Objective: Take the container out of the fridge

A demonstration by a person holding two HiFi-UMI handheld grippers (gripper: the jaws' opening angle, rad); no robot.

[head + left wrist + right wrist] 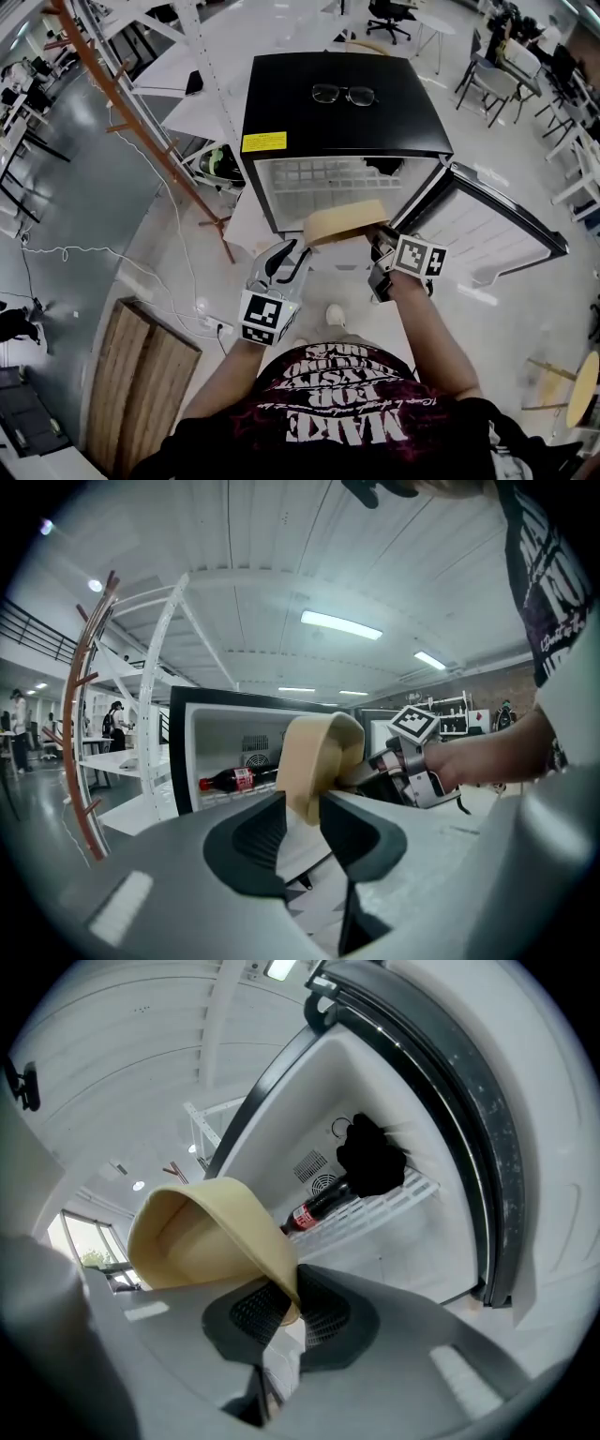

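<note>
Container (345, 223) held before open fridge (337, 103) — rim clenched by right gripper (379, 241) | left gripper (285, 253) with jaws released beside it | to be kept level, drawn clear.

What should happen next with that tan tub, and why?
Probably draw the container back, clear of the fridge: the right gripper pinches its rim, it hangs just outside the opening, and the left gripper is open beside it.
</note>
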